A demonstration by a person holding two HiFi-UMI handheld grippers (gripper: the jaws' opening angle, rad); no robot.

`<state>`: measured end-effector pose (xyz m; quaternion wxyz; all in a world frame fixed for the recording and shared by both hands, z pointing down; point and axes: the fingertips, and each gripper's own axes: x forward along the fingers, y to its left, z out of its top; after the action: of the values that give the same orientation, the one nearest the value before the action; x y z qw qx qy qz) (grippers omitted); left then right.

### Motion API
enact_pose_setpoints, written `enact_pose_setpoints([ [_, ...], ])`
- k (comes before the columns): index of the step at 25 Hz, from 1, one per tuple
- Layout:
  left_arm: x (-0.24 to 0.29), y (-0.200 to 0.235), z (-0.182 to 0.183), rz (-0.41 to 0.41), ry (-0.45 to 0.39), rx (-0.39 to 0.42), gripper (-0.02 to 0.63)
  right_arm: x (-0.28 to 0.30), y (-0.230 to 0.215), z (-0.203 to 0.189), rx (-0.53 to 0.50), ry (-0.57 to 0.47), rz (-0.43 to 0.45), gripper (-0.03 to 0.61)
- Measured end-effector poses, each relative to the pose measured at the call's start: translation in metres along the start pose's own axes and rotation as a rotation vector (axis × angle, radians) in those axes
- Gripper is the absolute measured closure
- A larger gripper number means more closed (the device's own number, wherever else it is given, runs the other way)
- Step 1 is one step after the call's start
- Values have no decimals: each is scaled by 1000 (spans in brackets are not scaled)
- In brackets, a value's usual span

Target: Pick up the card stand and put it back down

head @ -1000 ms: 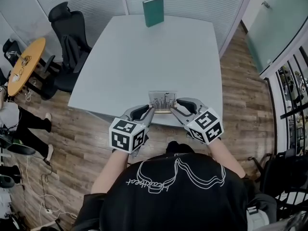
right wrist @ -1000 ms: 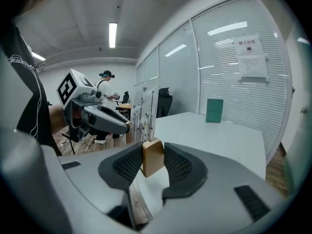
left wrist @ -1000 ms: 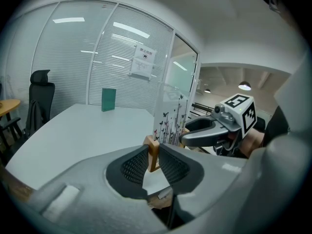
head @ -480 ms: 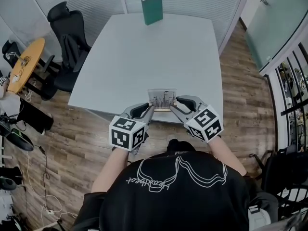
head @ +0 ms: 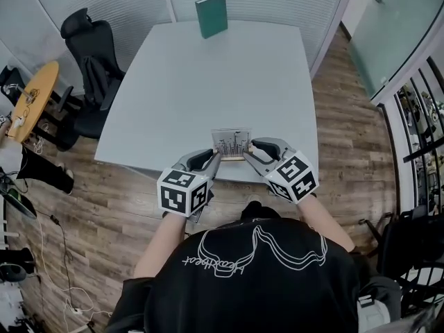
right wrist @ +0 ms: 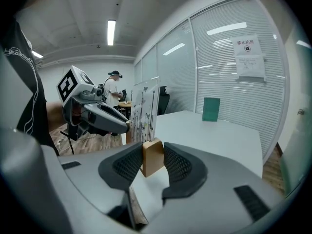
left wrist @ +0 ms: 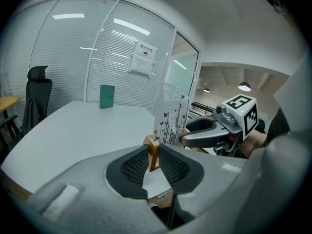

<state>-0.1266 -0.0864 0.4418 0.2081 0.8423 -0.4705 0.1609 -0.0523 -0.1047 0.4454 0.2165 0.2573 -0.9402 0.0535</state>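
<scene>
The card stand [head: 231, 144] is a clear upright sheet printed with thin plants and butterflies, set in a low wooden base. It is near the front edge of the white table [head: 201, 82]. My left gripper [head: 216, 157] is shut on the base's left end. In the left gripper view the wood [left wrist: 153, 151] sits pinched between the ribbed pads. My right gripper [head: 248, 153] is shut on the right end, where the wooden block [right wrist: 152, 157] fills the gap between the pads. Whether the base rests on the table I cannot tell.
A green book [head: 211, 15] stands upright at the table's far edge. A black office chair [head: 87, 47] and a round wooden table [head: 31, 99] are to the left, over wood flooring. Glass walls with blinds run behind the table. A person stands far off [right wrist: 113, 89].
Both grippers and the card stand keep their places. The head view has shifted slightly, and a person's legs at the left edge have moved away.
</scene>
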Motion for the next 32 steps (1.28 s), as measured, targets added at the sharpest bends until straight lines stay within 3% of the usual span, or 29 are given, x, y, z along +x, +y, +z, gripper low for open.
enact_pose_setpoints([
  [18,96,46,8,3,45,-34,543,58,-87,-26,27,49,14,442],
  [32,166,87,-32,-12,167,-22,543,119,-129,-80,7,131,47,443],
])
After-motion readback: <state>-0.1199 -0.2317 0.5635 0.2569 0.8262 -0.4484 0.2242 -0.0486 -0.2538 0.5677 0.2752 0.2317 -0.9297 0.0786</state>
